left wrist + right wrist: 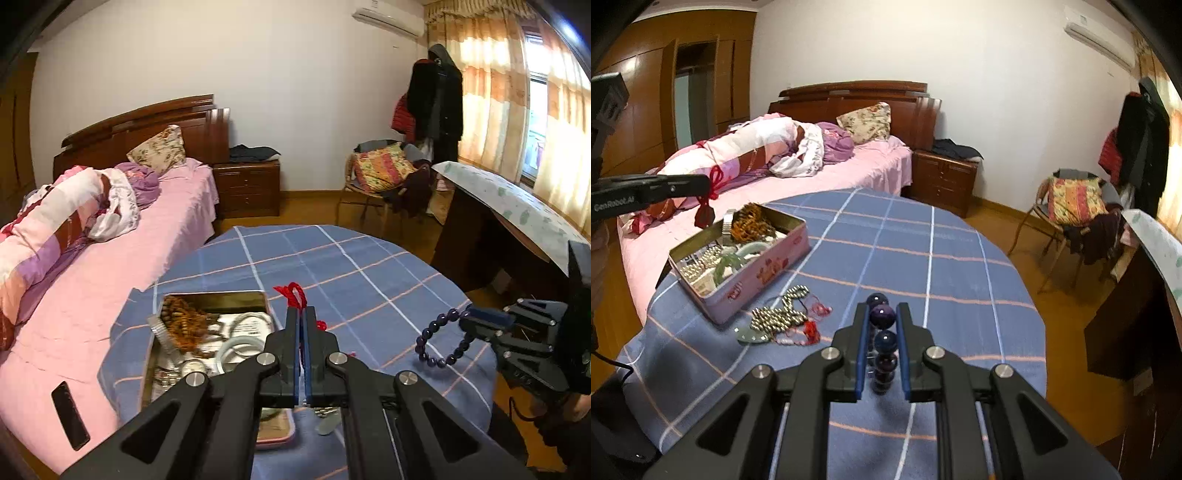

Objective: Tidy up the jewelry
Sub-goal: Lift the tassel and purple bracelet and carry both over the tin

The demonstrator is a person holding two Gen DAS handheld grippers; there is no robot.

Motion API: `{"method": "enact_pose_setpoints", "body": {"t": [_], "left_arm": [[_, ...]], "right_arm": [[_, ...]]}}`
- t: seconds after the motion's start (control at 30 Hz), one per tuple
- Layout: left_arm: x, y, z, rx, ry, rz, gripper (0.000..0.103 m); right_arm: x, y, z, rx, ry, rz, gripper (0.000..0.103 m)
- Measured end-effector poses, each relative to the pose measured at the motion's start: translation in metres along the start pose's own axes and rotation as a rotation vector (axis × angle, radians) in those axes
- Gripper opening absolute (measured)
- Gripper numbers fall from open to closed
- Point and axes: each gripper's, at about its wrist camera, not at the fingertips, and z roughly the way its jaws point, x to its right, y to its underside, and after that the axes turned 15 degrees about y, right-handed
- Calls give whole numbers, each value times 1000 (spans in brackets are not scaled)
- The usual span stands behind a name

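Observation:
My left gripper (pixel 302 314) is shut on a red cord ornament (pixel 294 294) and holds it above the open pink tin box (pixel 221 297); in the right wrist view the left gripper (pixel 703 184) shows with the red knot and tassel (pixel 703 216) hanging over the tin (pixel 764 275). The tin holds brown beads (pixel 753 221), a jade bangle (pixel 753 248), a watch and pearls. My right gripper (pixel 882 314) is shut on a dark purple bead bracelet (pixel 882 315), held above the table; it also shows in the left wrist view (pixel 441 341). A metal bead necklace (pixel 779 317) and a jade pendant (pixel 750 336) lie beside the tin.
The round table has a blue checked cloth (pixel 942 266). A pink bed (pixel 110 266) with a black phone (pixel 70 415) lies left of it. A chair with clothes (pixel 1071 214), a nightstand (pixel 942 177) and a desk (pixel 517 221) stand around.

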Motion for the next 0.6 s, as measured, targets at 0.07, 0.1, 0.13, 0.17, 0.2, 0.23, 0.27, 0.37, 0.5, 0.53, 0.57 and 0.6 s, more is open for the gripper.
{"method": "enact_pose_setpoints", "body": {"t": [0.07, 0.1, 0.13, 0.17, 0.2, 0.23, 0.27, 0.37, 0.5, 0.53, 0.57, 0.6], "left_arm": [[-4, 1, -3, 3, -10, -4, 0], [-8, 2, -5, 4, -18, -8, 0], [-11, 2, -6, 7, -23, -11, 0], [-16, 3, -8, 10, -30, -16, 0], [-18, 2, -9, 11, -35, -18, 0], [-22, 2, -11, 14, -44, -26, 0], [-27, 2, -12, 16, -51, -34, 0], [-36, 3, -16, 20, -69, -46, 0], [-46, 4, -20, 24, -81, -57, 0], [-49, 5, -20, 25, -83, -62, 0], [-52, 5, -21, 26, -86, -65, 0], [-53, 6, -22, 26, -89, -68, 0]], "right_arm": [[-7, -7, -2, 15, -7, -16, 17], [-10, -10, -3, 19, -13, -20, 17], [-14, -15, -4, 30, -19, -30, 17], [-18, -19, -5, 38, -28, -36, 17], [-20, -21, -7, 43, -34, -39, 17], [-25, -27, -8, 53, -43, -47, 17], [-28, -31, -9, 63, -47, -55, 17], [-38, -43, -12, 91, -65, -76, 17], [-52, -57, -16, 123, -90, -104, 17], [-55, -60, -17, 130, -96, -110, 17], [-61, -65, -18, 142, -104, -120, 17], [-65, -67, -19, 148, -108, -124, 17]]}}
